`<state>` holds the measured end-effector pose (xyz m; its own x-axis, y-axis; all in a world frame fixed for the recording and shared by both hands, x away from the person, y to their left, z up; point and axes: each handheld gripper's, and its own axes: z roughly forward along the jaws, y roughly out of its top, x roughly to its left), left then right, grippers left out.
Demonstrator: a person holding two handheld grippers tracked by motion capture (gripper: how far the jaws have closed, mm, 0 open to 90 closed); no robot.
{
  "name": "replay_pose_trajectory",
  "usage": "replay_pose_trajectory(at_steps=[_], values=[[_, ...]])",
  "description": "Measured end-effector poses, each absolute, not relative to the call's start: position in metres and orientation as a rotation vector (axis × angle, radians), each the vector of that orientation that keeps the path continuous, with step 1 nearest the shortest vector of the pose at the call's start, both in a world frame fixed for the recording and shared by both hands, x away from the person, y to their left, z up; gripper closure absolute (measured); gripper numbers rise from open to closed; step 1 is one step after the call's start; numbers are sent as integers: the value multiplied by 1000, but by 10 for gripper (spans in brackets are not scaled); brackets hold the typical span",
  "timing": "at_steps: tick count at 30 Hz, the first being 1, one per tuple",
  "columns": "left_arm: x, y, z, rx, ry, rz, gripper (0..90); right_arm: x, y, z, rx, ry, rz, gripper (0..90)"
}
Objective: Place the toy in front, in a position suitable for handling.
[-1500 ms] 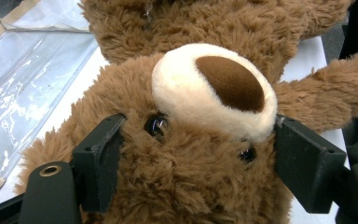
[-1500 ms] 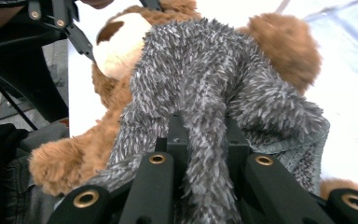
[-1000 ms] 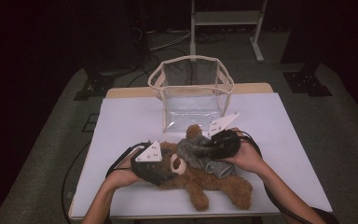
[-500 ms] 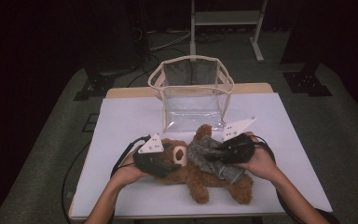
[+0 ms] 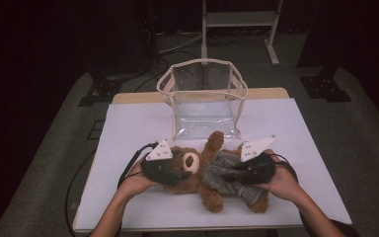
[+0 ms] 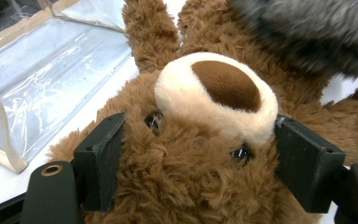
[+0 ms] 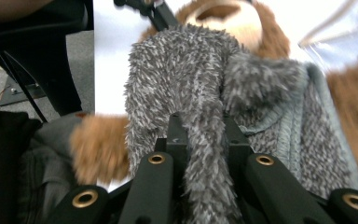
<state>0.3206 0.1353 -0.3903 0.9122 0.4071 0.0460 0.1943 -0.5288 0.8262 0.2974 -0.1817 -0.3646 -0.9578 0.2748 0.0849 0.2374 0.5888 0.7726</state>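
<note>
Teddy bear [image 5: 205,173], soft, light and squashy, lies just before the clear bag [image 5: 203,98]: left gripper [image 6: 196,163] squeezes its head, right gripper [image 7: 198,140] pinches its fuzzy grey garment [image 7: 205,88], which looks stretchy.

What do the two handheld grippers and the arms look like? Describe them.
Both the left gripper and the right gripper are black, each topped by a grey three-cornered plate and trailing a black cable. Their jaws are blocky, with brass-ringed holes. The forearms are bare, without sleeves.

Grey garment [image 6: 307,32] blurred at the frame's top; teddy bear [image 7: 349,88] arm blurred at the right edge
</note>
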Motion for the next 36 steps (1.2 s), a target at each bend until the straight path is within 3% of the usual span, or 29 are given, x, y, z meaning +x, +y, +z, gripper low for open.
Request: replay_pose_trajectory(at_steps=[8, 15, 24, 36], values=[[319, 133, -388, 2166, 415, 278, 247, 285, -214, -368, 541, 2721, 1345, 776], [319, 133, -387, 2167, 418, 274, 247, 289, -175, -356, 402, 2750, 1351, 776], [320, 134, -387, 2161, 434, 279, 246, 282, -128, -381, 237, 2883, 1222, 776], [319, 134, -388, 2161, 424, 250, 245, 264, -177, -382, 344, 2873, 1186, 776]])
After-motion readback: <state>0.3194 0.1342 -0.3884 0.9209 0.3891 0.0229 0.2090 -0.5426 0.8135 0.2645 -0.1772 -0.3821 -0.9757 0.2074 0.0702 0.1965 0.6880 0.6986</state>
